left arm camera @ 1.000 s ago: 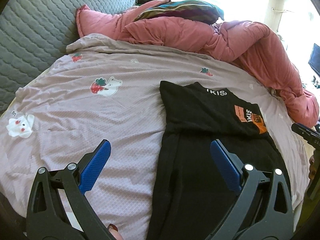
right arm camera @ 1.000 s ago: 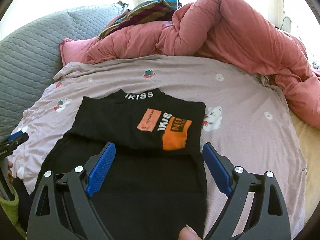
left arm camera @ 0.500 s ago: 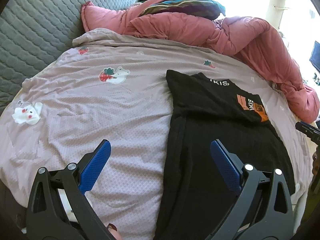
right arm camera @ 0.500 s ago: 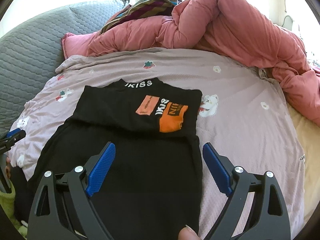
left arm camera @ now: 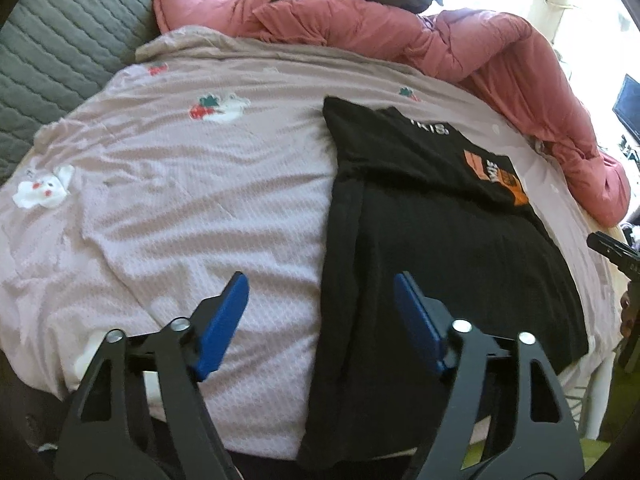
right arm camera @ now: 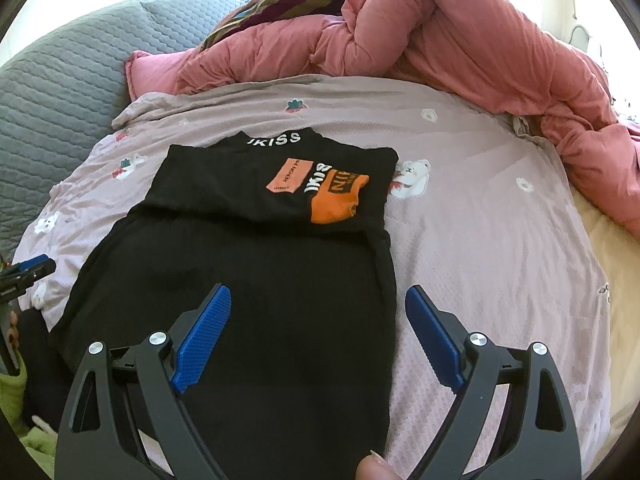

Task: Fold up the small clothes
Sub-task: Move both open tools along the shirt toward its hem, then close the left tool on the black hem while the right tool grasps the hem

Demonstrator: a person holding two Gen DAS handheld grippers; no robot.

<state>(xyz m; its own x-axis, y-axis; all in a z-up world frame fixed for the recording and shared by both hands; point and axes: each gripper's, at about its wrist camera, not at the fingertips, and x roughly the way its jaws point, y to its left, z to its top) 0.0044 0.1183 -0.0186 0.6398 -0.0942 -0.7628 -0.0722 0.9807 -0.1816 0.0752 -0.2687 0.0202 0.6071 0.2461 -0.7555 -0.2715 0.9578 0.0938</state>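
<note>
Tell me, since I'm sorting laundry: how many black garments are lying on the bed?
1: the black top with an orange print lies flat on the pink sheet, near the bed's front edge. Others could be hidden under the pink duvet.

Open lilac bedspread (left arm camera: 192, 216) lies flat left and right of the black shirt (right arm camera: 256, 280), offering clear passage, while the heaped pink duvet (right arm camera: 460, 40) and grey quilted headboard (left arm camera: 60, 48) bound the far side.
</note>
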